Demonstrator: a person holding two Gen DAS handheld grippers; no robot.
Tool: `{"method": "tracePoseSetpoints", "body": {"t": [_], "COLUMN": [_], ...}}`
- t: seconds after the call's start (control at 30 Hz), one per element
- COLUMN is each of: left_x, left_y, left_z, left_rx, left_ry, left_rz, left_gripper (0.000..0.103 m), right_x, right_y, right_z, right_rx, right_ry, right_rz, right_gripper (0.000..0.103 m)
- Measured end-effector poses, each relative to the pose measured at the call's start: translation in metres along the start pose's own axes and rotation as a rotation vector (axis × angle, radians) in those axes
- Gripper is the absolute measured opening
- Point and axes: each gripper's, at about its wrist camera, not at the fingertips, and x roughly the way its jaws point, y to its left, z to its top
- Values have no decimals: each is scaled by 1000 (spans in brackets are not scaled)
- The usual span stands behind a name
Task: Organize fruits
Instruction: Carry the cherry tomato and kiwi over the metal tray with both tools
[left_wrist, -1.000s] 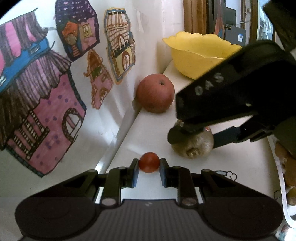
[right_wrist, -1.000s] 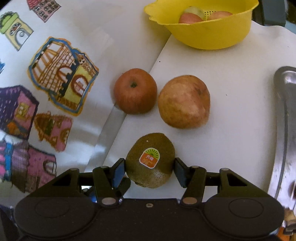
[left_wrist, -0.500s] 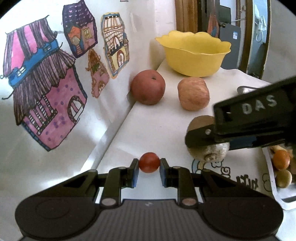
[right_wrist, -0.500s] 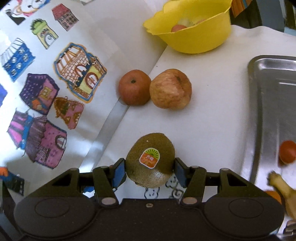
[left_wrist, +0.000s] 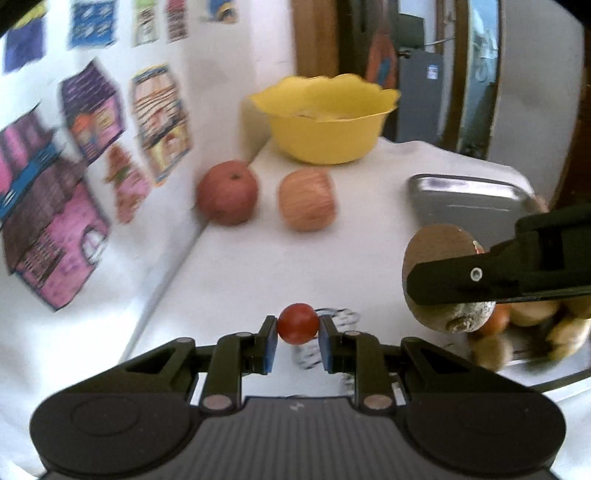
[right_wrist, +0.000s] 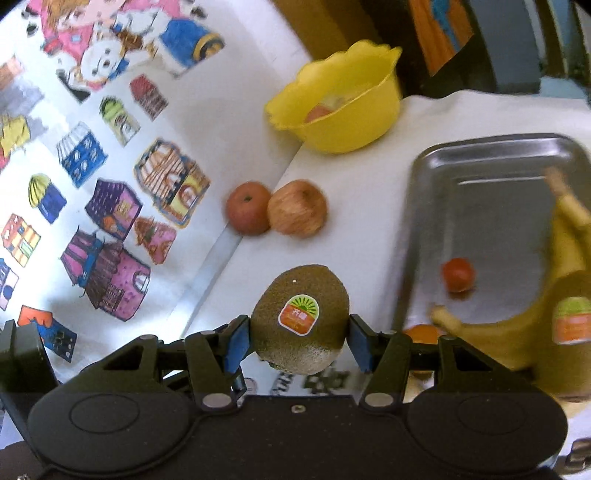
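My left gripper (left_wrist: 297, 341) is shut on a small red cherry tomato (left_wrist: 298, 324), held above the white table. My right gripper (right_wrist: 300, 338) is shut on a brown kiwi (right_wrist: 300, 317) with an orange-green sticker; the kiwi also shows in the left wrist view (left_wrist: 439, 273), raised near the steel tray (left_wrist: 469, 192). A red apple (right_wrist: 248, 212) and a paler apple (right_wrist: 297, 208) lie side by side by the wall. The tray (right_wrist: 491, 158) holds a banana (right_wrist: 565, 258), a cherry tomato (right_wrist: 457, 274) and other fruit.
A yellow bowl (right_wrist: 343, 110) with fruit inside stands at the back of the table, also in the left wrist view (left_wrist: 325, 122). A wall with coloured house drawings (right_wrist: 110, 206) runs along the left. The table edge lies behind the bowl.
Both grippers have lifted and drawn back from the apples, each keeping its fruit. The right gripper has shifted right toward the tray, which now shows fully with its fruit.
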Motion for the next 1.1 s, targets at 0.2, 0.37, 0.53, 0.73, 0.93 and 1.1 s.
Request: {"method": "tracePoseSetpoints", "body": {"t": [0.2, 0.37, 0.53, 0.73, 0.93, 1.1], "left_x": [-1, 2, 12, 32, 50, 58], "left_y": [-41, -71, -93, -110, -119, -123], "left_z": [11, 24, 37, 49, 55, 57], "left_rx": [50, 88, 106, 109, 108, 114], "left_ry": [-27, -54, -66, -60, -45, -37], "left_rz": [-60, -87, -96, -101, -98, -95], "left_gripper": [26, 26, 26, 26, 26, 26], "right_x": [-32, -50, -57, -55, -47, -41], "right_y": [-31, -57, -74, -92, -100, -103], "right_z": [6, 15, 28, 38, 44, 46], "right_rx": [35, 65, 65, 48, 31, 16], "right_ry": [-64, -114, -140, -113, -63, -29], "right_rz": [-69, -110, -122, -143, -138, -124], "right_gripper": [58, 58, 58, 58, 58, 58]}}
